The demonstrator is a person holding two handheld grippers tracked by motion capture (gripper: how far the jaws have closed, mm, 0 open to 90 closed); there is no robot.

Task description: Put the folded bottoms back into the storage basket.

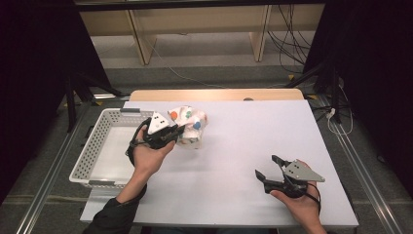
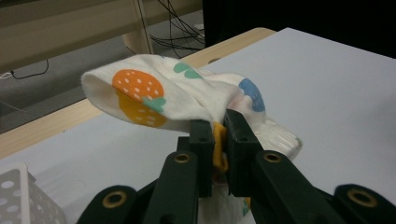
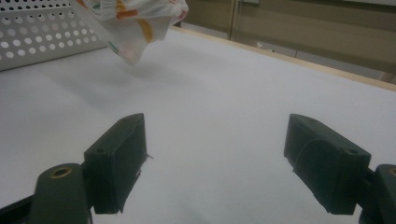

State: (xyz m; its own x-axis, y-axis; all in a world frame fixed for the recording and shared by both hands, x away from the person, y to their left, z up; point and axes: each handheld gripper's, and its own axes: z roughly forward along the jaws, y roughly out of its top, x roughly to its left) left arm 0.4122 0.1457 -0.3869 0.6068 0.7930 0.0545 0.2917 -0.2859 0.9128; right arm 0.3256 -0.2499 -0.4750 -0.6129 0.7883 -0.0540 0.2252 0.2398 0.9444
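The white perforated plastic basket (image 1: 100,146) sits at nine o'clock from my left gripper (image 1: 176,130), just beside it, so the carry goes that way. The white table (image 1: 253,141) is smooth and matte. My left tongs are clamped tight on the soft white knit cloth with orange, green and blue fruit prints (image 2: 159,100), bunched and held above the table. My right gripper (image 1: 268,168) rests at four o'clock, well apart, jaws wide and empty.

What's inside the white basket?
White basket: its visible floor looks bare. The left gripper, shut on the patterned cloth, and its hand cover the near right corner, so that part can't be checked.
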